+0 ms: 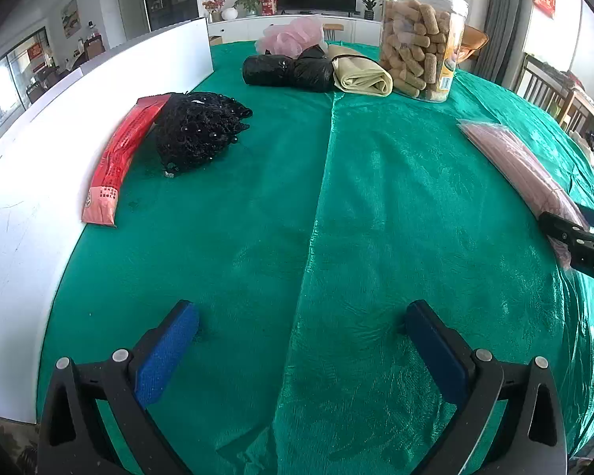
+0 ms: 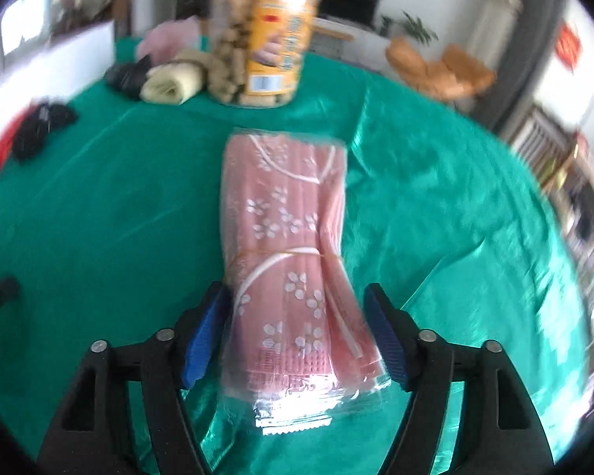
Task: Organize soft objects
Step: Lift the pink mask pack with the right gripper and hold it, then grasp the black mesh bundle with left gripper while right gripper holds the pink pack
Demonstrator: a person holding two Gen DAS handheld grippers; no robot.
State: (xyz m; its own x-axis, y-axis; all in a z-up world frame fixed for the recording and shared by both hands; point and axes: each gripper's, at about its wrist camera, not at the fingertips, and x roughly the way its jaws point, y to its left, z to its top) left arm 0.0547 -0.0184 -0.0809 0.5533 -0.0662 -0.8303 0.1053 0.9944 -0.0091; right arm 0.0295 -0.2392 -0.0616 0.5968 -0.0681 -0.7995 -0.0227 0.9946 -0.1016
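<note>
1. Here, we find the pink floral pack (image 2: 285,253), a soft bundle sealed in clear film, lying flat on the green tablecloth (image 2: 99,206), on the right side of the table and well apart from the other items.
2. We read its long axis as running straight away from the right gripper (image 2: 297,328), toward the clear snack jar (image 2: 265,39) at the far edge.
3. We note that the right gripper's jaws stand wide apart and straddle the pack's near end: one blue pad sits just beside each long edge. The left pad looks to be at the film, though blur keeps us from saying whether it touches; the right pad shows a small gap. Nothing is clamped.
4. We note that the left gripper (image 1: 301,340) hovers over bare cloth with its jaws spread and nothing between them. From its view, the pack (image 1: 522,166) lies far off to the right.
5. We judge the right hand to be the nearer one, already aligned for the pick; a closing stroke across the short width should seize the pack.
6. We observe the rest placed along the far and left sides: black beaded fabric (image 1: 202,134), a red packet (image 1: 118,158), a black roll (image 1: 289,71), a cream roll (image 1: 364,75) and a pink mesh puff (image 1: 293,35).
7. We caution that the slick film may slip or crumple under the pads.
</note>
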